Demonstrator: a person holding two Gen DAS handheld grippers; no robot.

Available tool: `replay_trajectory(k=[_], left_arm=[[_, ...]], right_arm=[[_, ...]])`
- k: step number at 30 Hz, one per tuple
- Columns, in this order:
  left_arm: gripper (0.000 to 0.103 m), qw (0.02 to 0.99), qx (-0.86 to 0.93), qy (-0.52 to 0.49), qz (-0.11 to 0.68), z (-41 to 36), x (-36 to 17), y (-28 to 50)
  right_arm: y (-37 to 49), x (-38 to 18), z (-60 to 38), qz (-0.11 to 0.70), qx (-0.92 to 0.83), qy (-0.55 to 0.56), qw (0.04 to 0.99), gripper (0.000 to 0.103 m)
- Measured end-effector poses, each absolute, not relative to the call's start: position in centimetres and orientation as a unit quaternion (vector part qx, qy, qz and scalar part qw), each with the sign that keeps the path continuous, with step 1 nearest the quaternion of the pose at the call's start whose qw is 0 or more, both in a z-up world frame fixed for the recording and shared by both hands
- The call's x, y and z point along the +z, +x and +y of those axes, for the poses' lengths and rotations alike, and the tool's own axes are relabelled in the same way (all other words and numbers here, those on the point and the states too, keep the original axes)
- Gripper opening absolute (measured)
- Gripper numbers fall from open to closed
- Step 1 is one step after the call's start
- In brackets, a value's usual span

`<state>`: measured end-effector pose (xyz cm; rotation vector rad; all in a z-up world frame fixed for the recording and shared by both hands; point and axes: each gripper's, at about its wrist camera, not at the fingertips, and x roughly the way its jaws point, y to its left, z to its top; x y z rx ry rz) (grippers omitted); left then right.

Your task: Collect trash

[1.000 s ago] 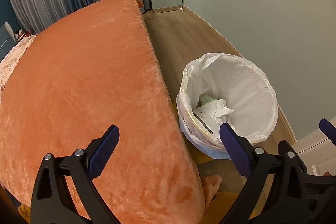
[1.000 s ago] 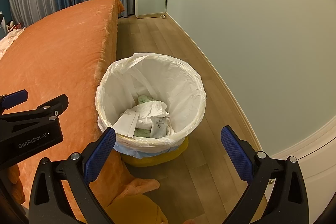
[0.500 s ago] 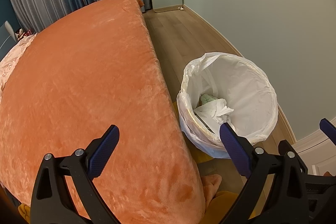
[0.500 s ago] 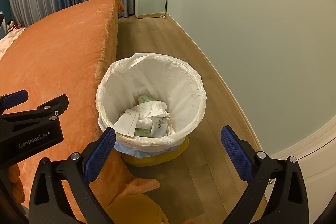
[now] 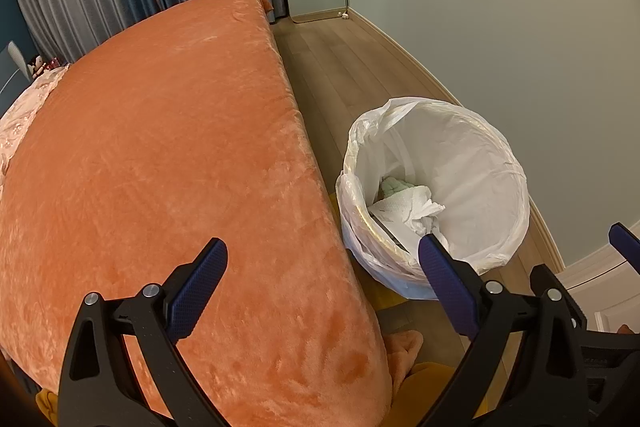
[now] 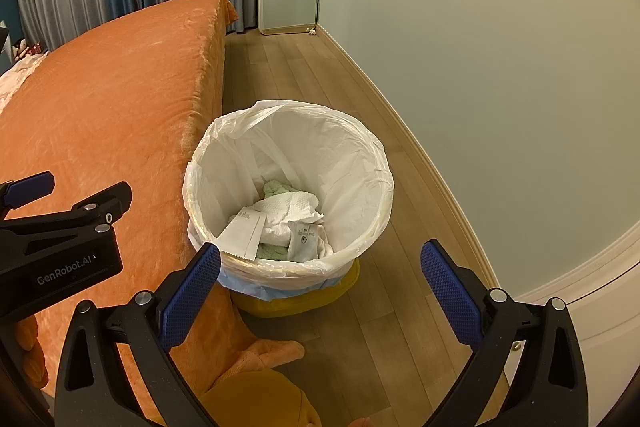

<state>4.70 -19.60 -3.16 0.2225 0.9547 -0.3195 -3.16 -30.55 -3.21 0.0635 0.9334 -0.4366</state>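
Bin: the trash bin point(image 6: 288, 187) with its white bag point(image 6: 352, 167) is sitting on the floor point(image 6: 320, 75), just right of the orange bed point(image 5: 160, 147).
Trash: papers point(image 6: 280, 219) are lying at the bottom.
Left gripper point(image 5: 320, 279): fingers apart, holding nothing.
Right gripper point(image 6: 320, 279): fingers apart, holding nothing.
Do it well: I think the bag rim comes next; pinch only thin plastic, lift slowly.

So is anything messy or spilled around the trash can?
Nothing stands out. The trash bin stands upright on the wood floor beside the orange bed, its white liner folded over the rim, and the crumpled paper lies inside. No trash shows on the floor. Both grippers are open and hold nothing.
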Motion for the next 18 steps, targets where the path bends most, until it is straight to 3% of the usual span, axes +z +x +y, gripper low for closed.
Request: replay_trajectory(k=[18], left_arm=[[0.092,0.863,-0.161,0.114,0.465,-19.49,-3.72,4.56]], right_arm=[[-3.14,-3.17,-30.5,0.45,-0.209,0.029,0.868,0.096]])
